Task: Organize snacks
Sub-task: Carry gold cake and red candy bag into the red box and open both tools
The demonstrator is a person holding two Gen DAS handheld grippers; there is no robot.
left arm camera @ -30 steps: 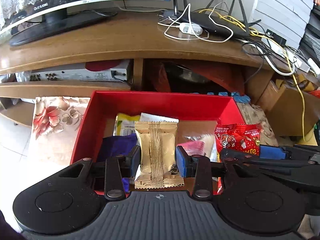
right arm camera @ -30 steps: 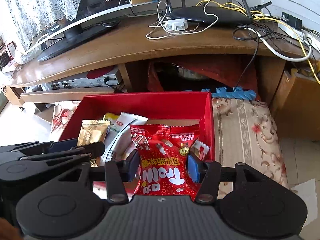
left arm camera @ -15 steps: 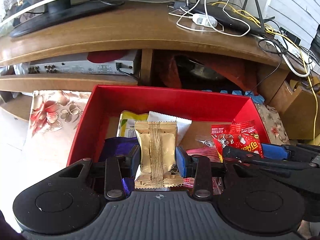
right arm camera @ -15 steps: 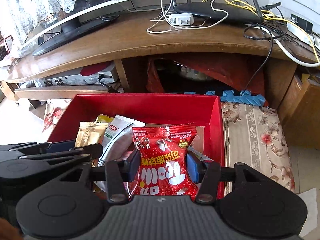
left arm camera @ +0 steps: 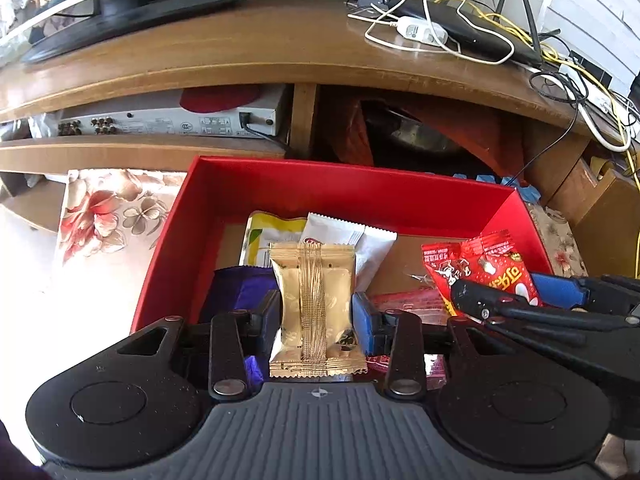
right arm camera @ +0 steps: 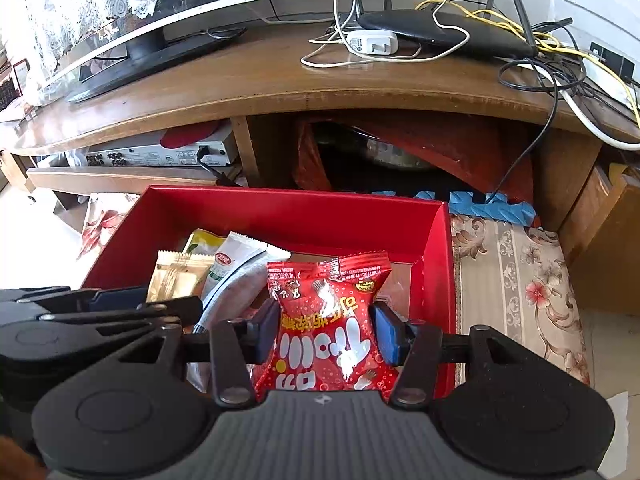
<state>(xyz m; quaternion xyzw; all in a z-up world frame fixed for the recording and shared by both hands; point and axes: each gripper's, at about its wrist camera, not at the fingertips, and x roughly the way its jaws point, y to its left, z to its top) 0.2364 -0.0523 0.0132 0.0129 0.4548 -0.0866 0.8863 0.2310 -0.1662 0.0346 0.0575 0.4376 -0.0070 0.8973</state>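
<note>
1. gold pack (left arm camera: 316, 304): shiny metallic foil, crimped ends.
2. red pack (right arm camera: 326, 320): glossy plastic film, crinkled.
3. red box (left arm camera: 344, 196): matt card walls, plain brown cardboard floor.
4. left gripper (left arm camera: 316, 316) body: matt black plastic, ribbed grey top; blue pads (left arm camera: 362, 320) look rubbery.
5. TV stand (right arm camera: 260, 80): varnished wood, semi-gloss, edge worn.
6. floral cloth (right arm camera: 516, 272): woven fabric, matt.

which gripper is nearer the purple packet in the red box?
Left. The left gripper holds the gold packet right beside the purple packet; the right gripper sits farther toward the box's opposite side.
</note>
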